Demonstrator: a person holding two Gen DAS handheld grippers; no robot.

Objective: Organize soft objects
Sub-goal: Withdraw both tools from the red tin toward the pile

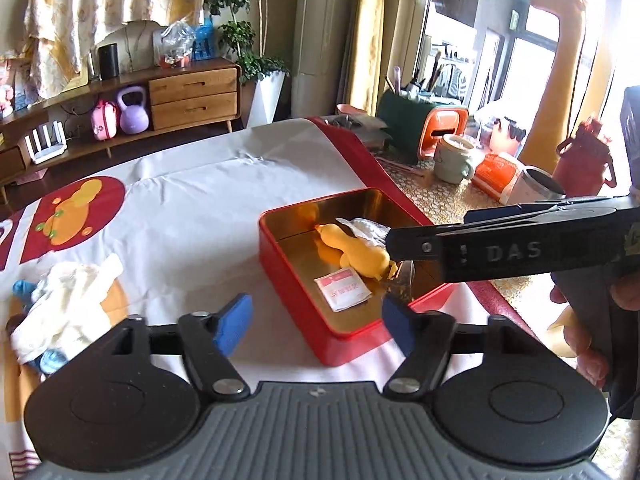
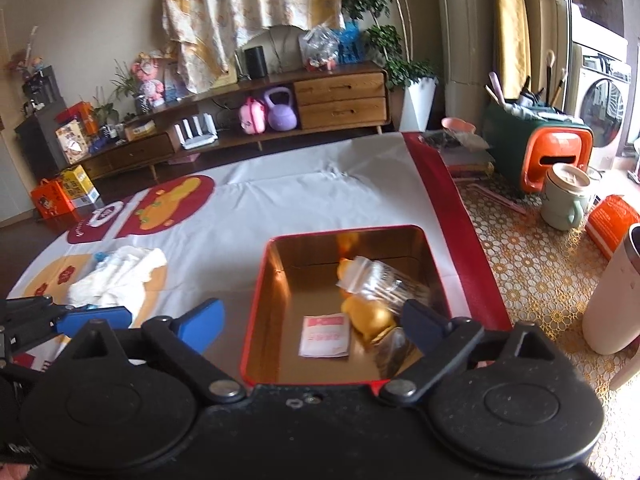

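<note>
Both grippers hang above the table with nothing between their pads: the left gripper (image 1: 316, 330) has its blue fingers spread and empty, and the right gripper (image 2: 316, 324) stands spread wider still, also empty. Ahead of the right gripper's fingers and slightly below them sits the red tin (image 2: 256, 300), and inside it lie the yellow soft toy (image 2: 368, 316), a crumpled clear plastic wrap (image 2: 380, 280) over the toy's far end, and a small white sachet (image 2: 325, 336) just beside the toy on its near left. Off to the left of both pairs of fingers, well apart from the tin, a white cloth (image 1: 64, 308) lies bunched on the tablecloth (image 1: 192, 208) with something blue (image 1: 22, 290) tucked under its edge; judging by the task, this pile looks like what remains to be put away. The main risk lies there: the cloth is loose and folded on itself, so a pinch on one flap would likely lift only a layer and let the rest drag or spill the blue item out. The tablecloth beneath is thin and wrinkled, and pads closing too low could catch it and pull the tin along. The two grippers also sit near each other by the tin, so a sweep toward the cloth could knock one against the other.
</note>
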